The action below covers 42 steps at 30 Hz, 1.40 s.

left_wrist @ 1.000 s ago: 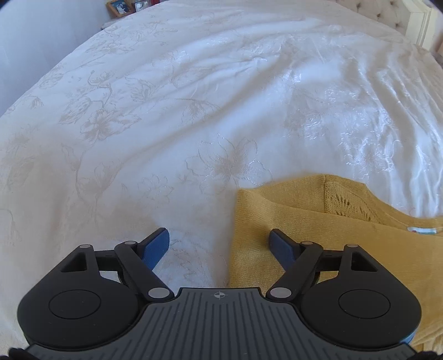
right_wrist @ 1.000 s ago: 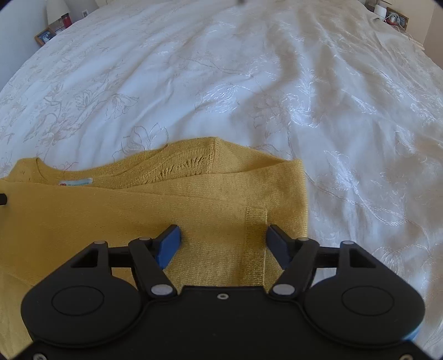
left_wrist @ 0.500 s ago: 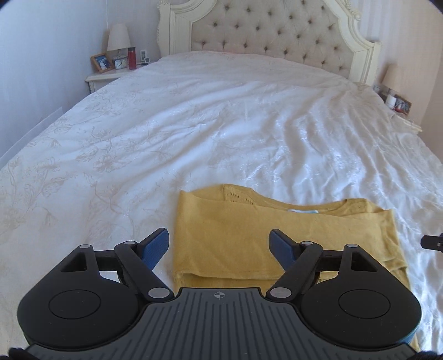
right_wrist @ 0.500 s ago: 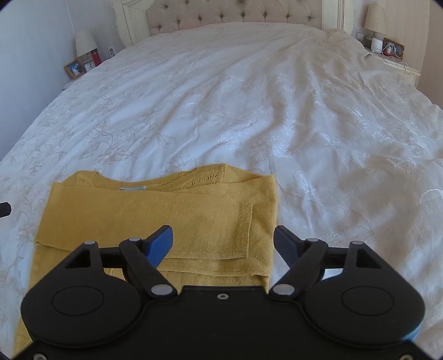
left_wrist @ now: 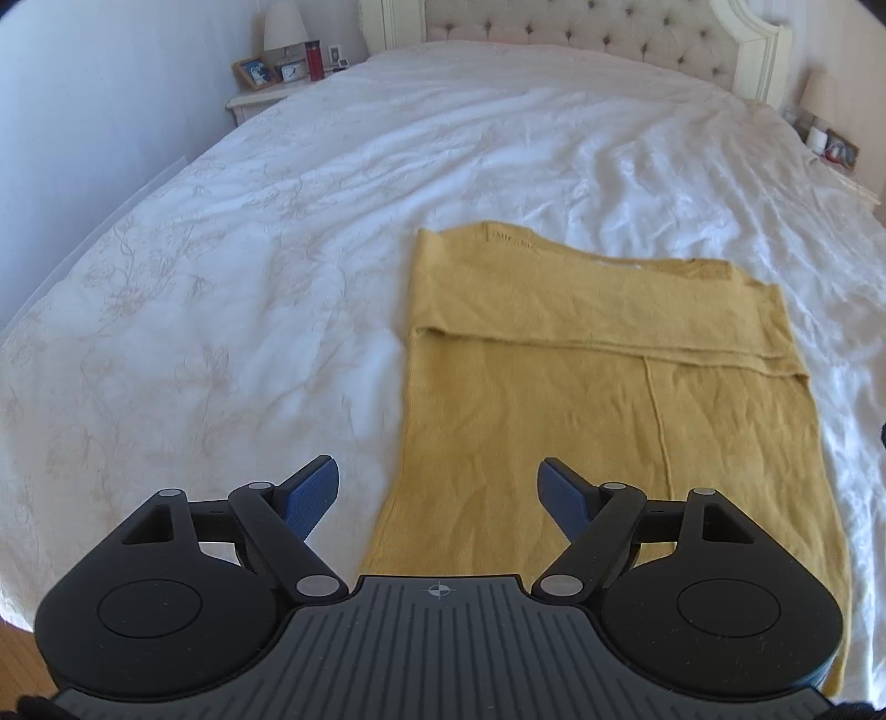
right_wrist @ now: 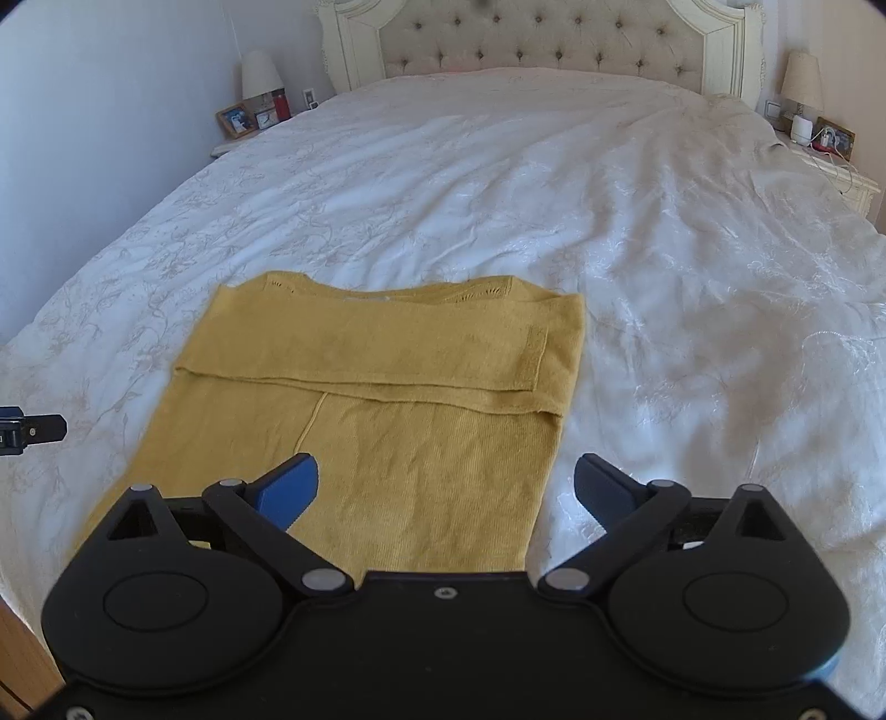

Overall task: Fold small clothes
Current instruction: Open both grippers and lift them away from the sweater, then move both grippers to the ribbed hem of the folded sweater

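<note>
A mustard-yellow knit top point(left_wrist: 598, 399) lies flat on the white bedspread, its sleeves folded across the chest. It also shows in the right wrist view point(right_wrist: 387, 399). My left gripper point(left_wrist: 440, 493) is open and empty, hovering above the top's lower left edge. My right gripper point(right_wrist: 446, 487) is open and empty, hovering above the top's lower right edge. The left gripper's tip point(right_wrist: 33, 429) shows at the left border of the right wrist view.
The white embroidered bedspread point(right_wrist: 637, 221) covers a wide bed with a tufted headboard point(right_wrist: 531, 39). A nightstand with a lamp and frames point(left_wrist: 277, 72) stands at the far left, another point(right_wrist: 814, 133) at the far right. Wooden floor point(right_wrist: 22, 653) shows below the bed's near edge.
Both grippers have pulled back and up from the garment's top corners toward its lower end. The view has widened from the neckline to the whole folded top and the headboard.
</note>
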Available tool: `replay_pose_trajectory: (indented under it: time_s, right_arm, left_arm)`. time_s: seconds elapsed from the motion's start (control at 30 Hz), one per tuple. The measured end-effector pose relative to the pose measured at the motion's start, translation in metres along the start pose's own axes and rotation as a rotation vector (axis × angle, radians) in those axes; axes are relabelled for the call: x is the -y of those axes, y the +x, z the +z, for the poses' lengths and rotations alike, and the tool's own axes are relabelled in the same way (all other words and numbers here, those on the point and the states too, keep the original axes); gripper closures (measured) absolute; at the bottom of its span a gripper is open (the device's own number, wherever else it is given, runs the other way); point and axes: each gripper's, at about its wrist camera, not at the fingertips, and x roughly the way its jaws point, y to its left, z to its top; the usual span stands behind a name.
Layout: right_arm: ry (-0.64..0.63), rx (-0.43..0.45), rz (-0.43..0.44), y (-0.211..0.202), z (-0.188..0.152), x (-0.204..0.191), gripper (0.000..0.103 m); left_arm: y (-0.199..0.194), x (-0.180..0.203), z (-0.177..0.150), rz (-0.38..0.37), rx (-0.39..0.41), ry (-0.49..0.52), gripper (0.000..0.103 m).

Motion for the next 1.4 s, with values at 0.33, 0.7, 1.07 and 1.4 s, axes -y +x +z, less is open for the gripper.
replay_pose_trajectory:
  time_s: [0.33, 0.7, 1.07, 1.4]
  right_arm:
    - [-0.012, -0.058, 0.036, -0.030, -0.061, -0.014, 0.003]
    - [0.118, -0.085, -0.014, -0.054, -0.114, -0.038, 0.003]
    - [0.123, -0.094, -0.048, -0.060, -0.149, -0.065, 0.003]
    - [0.162, -0.148, -0.108, -0.038, -0.158, -0.044, 0.003]
  left_arm:
    - [-0.003, -0.015, -0.075, -0.044, -0.141, 0.037, 0.036]
    - [-0.009, -0.047, -0.107, -0.095, -0.082, 0.041, 0.036]
    - [0.009, -0.057, -0.123, -0.125, -0.078, 0.100, 0.036]
    - [0.036, -0.056, -0.125, -0.163, -0.108, 0.143, 0.036]
